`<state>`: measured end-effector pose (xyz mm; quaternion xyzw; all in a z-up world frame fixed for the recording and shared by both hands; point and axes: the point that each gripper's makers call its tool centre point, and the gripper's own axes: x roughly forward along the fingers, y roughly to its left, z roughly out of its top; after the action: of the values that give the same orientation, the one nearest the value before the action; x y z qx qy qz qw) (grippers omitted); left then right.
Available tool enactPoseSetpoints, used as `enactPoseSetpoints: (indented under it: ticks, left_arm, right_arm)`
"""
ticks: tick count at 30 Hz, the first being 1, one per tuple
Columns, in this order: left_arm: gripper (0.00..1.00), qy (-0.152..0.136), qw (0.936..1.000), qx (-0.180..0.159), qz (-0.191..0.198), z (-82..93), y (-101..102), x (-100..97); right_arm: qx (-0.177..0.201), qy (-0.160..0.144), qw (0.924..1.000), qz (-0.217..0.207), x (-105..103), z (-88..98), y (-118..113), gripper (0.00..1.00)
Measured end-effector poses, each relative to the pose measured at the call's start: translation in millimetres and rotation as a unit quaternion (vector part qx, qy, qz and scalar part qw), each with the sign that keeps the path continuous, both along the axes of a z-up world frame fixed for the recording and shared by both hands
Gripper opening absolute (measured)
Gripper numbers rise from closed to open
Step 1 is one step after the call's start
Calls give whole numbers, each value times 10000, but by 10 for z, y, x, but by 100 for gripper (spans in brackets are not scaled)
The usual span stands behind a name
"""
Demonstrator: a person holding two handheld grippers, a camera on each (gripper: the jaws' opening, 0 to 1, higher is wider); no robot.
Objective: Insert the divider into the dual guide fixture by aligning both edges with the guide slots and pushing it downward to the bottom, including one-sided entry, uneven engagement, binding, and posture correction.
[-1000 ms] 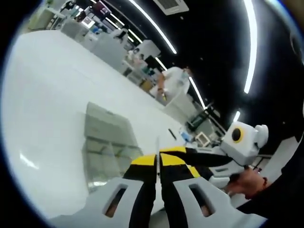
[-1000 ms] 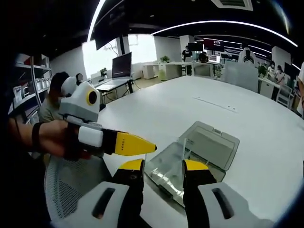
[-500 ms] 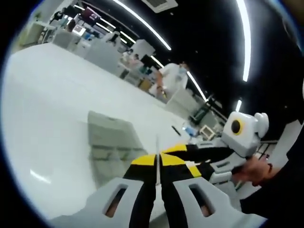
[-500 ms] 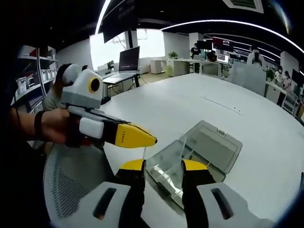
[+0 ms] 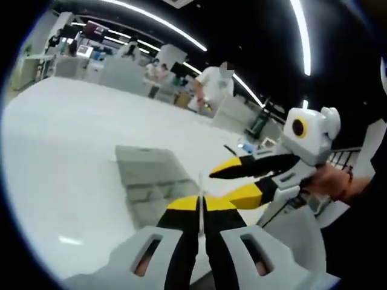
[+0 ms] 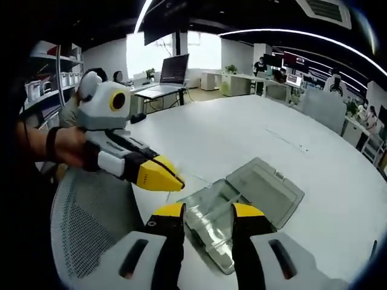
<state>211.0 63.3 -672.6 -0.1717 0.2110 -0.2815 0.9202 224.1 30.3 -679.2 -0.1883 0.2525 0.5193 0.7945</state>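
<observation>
Right tool [image 5: 242, 181] risen, jaws wide; left tool [image 5: 201, 205] pinches divider [image 5: 200, 184] above fixture [image 6: 239, 202].

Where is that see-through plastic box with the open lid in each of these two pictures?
Left gripper view: the clear box lies on the white table, just above the left gripper.
Right gripper view: the box lies low, right of centre, behind the right gripper.
Shared landmark: the white table.

A white table [image 6: 242, 130] is seen in a dark-ceilinged office. Curved light strips [image 5: 300, 36] are hung overhead. A bright window [image 6: 181, 51] and monitor [image 6: 173, 69] are set at 11 o'clock, desks [image 6: 227, 78] at 12, shelves [image 6: 51, 84] at 9
</observation>
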Motion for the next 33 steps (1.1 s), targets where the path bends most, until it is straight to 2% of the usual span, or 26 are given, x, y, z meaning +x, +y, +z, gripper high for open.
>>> enactPoseSetpoints:
  ticks: [5, 10, 14, 18, 23, 25, 26, 28, 30, 33]
  left_arm:
    - [0, -48, 9998, 175, -59, -13, 1, -43]
    - [0, -176, 9988, 464, -37, -2, 27, -57]
    - [0, -179, 9979, 603, -127, -40, 23, -63]
    - [0, -194, 9965, 791, -212, -60, 30, -83]
    - [0, -270, 9923, 1118, -450, -98, -6, -127]
    - [0, -289, 9916, 1143, -532, -92, -35, -142]
    - [0, -350, 9890, 1287, -636, -89, -48, -154]
    - [0, -367, 9883, 1298, -717, -83, -76, -165]
    - [0, -360, 9897, 1191, -711, -73, -90, -164]
    - [0, -373, 9884, 1278, -727, -91, -86, -171]
  right_arm:
    - [-54, -49, 9999, 94, 33, 8, -3, 24]
    - [-129, -75, 9992, 367, -5, 4, 41, 24]
    - [-306, -308, 9973, 598, -3, -17, 59, 20]
    - [-351, -242, 9962, 754, -53, -30, 77, 21]
    - [-484, -198, 9930, 1061, -133, -80, 92, 20]
    - [-552, -217, 9909, 1211, -166, -98, 98, 20]
    - [-600, -265, 9895, 1292, -181, -103, 99, 20]
    - [-618, -361, 9885, 1329, -174, -101, 100, 18]
    - [-652, -330, 9878, 1372, -186, -112, 97, 18]
    - [-648, -342, 9867, 1452, -210, -107, 111, 18]
